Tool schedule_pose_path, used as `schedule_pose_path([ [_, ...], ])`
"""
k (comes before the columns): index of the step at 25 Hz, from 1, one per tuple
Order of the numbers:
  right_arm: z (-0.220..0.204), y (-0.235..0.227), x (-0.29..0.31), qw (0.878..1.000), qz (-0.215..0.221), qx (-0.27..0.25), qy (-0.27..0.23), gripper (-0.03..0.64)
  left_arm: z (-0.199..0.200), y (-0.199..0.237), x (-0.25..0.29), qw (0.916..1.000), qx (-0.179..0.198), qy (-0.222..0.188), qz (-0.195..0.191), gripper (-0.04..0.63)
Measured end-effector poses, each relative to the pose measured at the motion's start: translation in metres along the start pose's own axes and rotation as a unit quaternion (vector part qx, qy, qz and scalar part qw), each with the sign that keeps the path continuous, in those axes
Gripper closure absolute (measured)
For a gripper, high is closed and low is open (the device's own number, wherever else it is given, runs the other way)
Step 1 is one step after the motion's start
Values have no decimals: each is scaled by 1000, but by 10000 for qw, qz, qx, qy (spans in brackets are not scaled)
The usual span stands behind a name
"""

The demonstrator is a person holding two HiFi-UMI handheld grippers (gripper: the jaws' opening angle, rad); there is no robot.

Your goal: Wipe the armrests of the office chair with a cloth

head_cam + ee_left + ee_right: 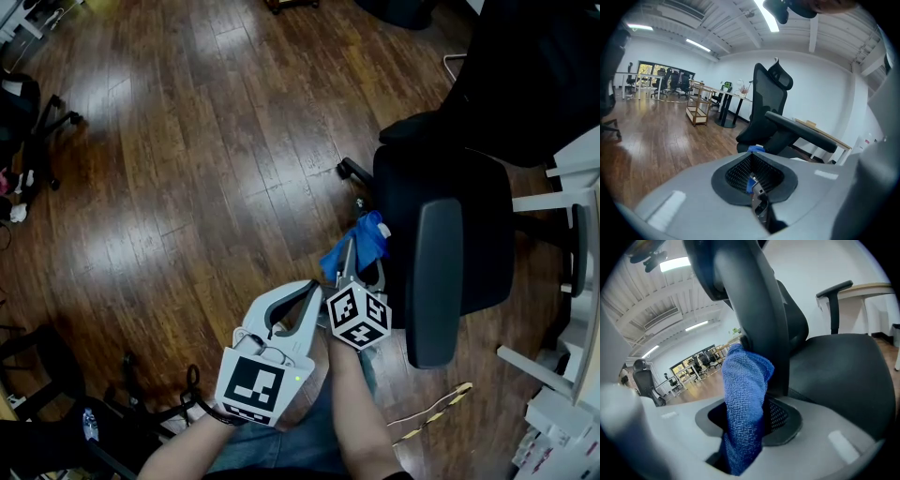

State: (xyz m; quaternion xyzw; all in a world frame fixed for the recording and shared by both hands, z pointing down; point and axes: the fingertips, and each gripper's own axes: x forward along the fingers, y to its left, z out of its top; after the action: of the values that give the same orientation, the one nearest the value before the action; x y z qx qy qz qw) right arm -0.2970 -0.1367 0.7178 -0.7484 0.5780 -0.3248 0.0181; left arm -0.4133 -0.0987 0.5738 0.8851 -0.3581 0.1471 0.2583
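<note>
A black office chair (469,220) stands at the right of the head view, its near armrest (436,281) a long dark pad pointing towards me. My right gripper (354,267) is shut on a blue cloth (361,244) just left of that armrest. In the right gripper view the cloth (745,399) hangs up out of the gripper (750,425) and rests against the armrest's post (757,324); the far armrest (833,287) shows behind the seat. My left gripper (302,302) is shut beside the right one, holding nothing. In its view, the gripper (757,187) faces the armrest (801,131).
Brown wooden floor (206,169) spreads to the left. Other black chairs stand at the far left (28,117) and bottom left (47,375). White furniture (572,281) lines the right edge, and a striped cable (436,412) lies on the floor near my feet.
</note>
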Motion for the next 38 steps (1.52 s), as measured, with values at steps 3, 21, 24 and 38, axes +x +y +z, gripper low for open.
schedule_pose_path([
  [3,-13,-7,11,9999,-74,24,146,472,-7,5,-1,10000,-10,66,10,591],
  [21,-81,-50,64,9927,-248,-391,1118,472,-25,18,11,9997,118,203,42,591],
  [24,-84,-48,62,9918,-220,-439,1181,472,-24,18,10,9997,99,200,68,591],
  [38,-16,44,-16,9931,646,-562,800,474,4,11,-11,9987,-253,-37,450,591],
])
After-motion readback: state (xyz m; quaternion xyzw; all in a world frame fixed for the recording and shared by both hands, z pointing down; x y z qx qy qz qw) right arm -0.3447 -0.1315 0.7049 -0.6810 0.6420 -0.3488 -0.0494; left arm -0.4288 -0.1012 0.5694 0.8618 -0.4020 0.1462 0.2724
